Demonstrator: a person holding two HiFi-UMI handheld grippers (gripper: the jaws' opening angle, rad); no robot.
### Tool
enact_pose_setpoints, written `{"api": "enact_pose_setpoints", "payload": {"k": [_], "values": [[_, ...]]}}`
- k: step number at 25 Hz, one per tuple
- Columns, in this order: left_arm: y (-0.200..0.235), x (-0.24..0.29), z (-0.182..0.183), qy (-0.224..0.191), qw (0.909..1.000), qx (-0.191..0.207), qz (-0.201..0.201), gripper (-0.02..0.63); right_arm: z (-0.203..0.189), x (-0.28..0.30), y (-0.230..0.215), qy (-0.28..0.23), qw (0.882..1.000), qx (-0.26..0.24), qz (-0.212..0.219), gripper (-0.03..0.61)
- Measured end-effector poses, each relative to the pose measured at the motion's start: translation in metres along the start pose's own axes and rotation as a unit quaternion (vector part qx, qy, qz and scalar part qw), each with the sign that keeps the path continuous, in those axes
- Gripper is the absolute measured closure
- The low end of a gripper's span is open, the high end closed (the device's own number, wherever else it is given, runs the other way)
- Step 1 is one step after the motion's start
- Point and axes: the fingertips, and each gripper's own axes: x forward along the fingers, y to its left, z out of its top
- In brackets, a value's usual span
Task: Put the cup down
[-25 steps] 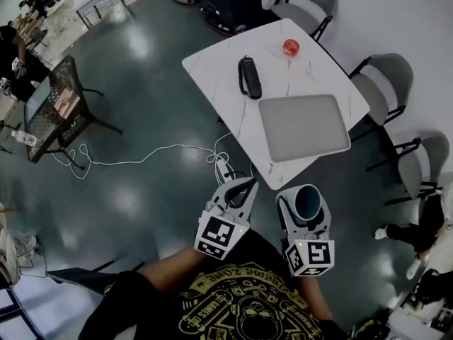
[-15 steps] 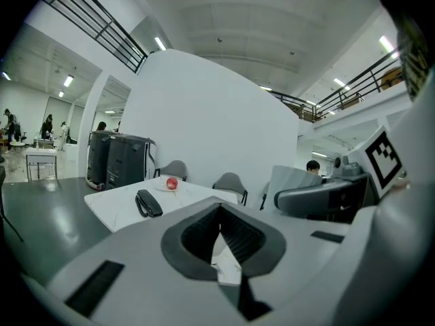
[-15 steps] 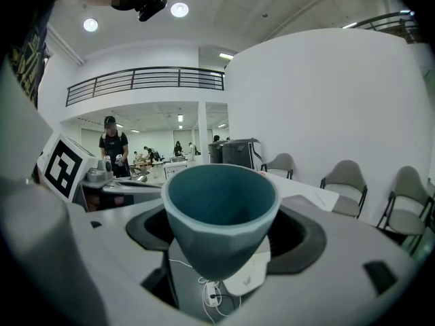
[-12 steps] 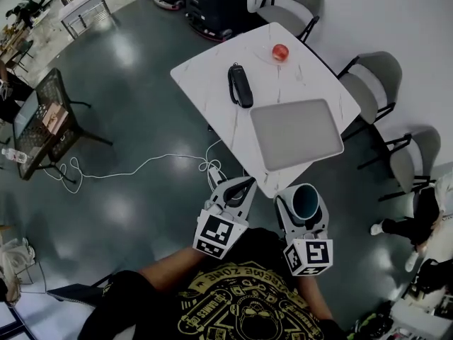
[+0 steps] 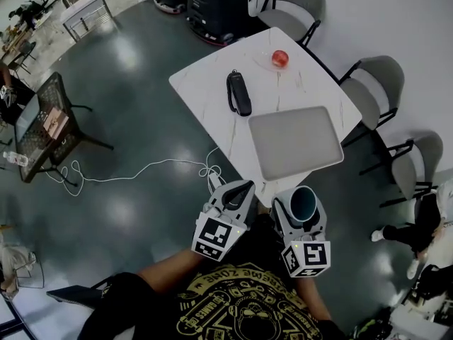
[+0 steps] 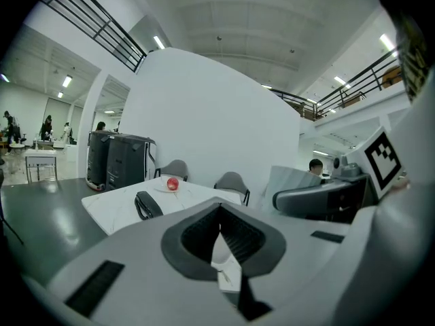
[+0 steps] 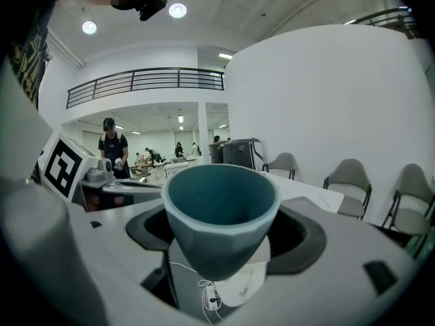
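Note:
A teal cup (image 5: 306,201) stands upright between the jaws of my right gripper (image 5: 302,206), which is shut on it just off the near corner of the white marble table (image 5: 212,76). In the right gripper view the cup (image 7: 221,209) fills the middle with its mouth up, and my right gripper (image 7: 221,250) clasps its lower half. My left gripper (image 5: 237,192) hangs beside it to the left, over the floor at the table's near edge. Its jaws are shut with nothing in them, as the left gripper view also shows of my left gripper (image 6: 219,240).
On the table lie a grey tray (image 5: 295,142), a black handset (image 5: 238,93) and a red apple (image 5: 280,59) on a small plate. Grey chairs (image 5: 379,83) line the far and right sides. A white cable (image 5: 141,167) runs over the dark floor at the left.
In the head view the table has slid a little to the left. Both grippers keep their pose and the cup stays in the right one.

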Motion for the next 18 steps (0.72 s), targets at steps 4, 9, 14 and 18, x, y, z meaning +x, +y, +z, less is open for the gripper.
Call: {"api": "enact_pose_setpoints", "payload": {"k": [4,9,14,18], "values": [[0.011,0.020,0.002,0.003,0.9997,-0.004,0.025,0.603,0.006,0.021,-0.012,-0.001,1.000,-0.007,0.022,0.199],[0.009,0.054,0.013,0.005,0.9990,-0.003,0.044,0.603,0.013,0.044,-0.045,-0.001,0.999,-0.010,0.046,0.199],[0.011,0.085,0.019,0.009,0.9976,-0.013,0.067,0.603,0.020,0.068,-0.074,0.000,0.997,-0.013,0.070,0.199],[0.010,0.109,0.020,0.015,0.9967,-0.015,0.079,0.603,0.023,0.083,-0.095,0.001,0.996,-0.016,0.086,0.199]]}}
